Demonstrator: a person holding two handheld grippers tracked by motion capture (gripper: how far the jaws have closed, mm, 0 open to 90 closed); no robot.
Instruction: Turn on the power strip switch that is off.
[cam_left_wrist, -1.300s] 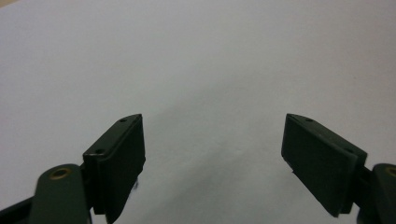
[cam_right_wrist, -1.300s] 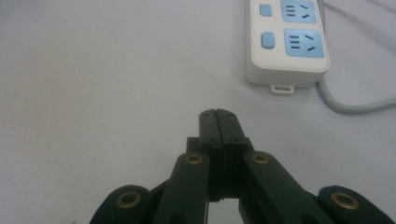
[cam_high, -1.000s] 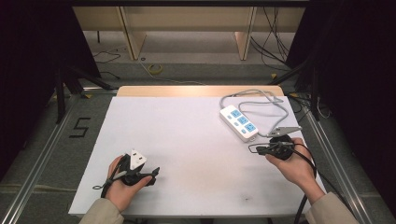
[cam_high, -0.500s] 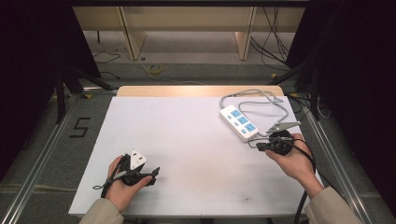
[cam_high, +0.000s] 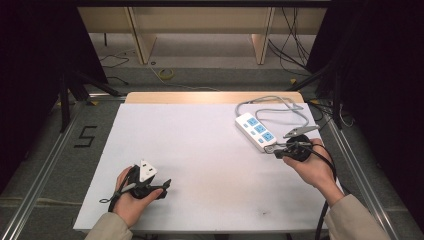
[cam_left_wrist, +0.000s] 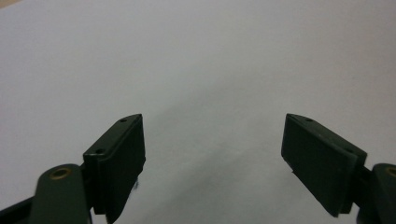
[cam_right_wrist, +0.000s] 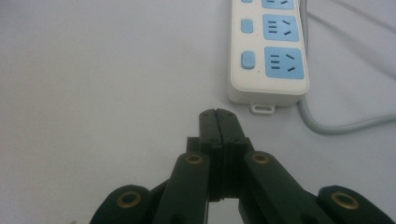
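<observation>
Two grippers in play; I read right gripper (cam_right_wrist: 219, 114) as nearer one. Its jaws pressed together, nothing between. Power strip (cam_high: 256, 130) lies just beyond its tips, on far right of table (cam_high: 200, 145). In right gripper view, strip's near end sits ahead, slightly right; long axis runs away from tips. Grey cord (cam_right_wrist: 345, 123) curls right. Left gripper (cam_left_wrist: 212, 154) well apart at near left, jaws wide, empty.
</observation>
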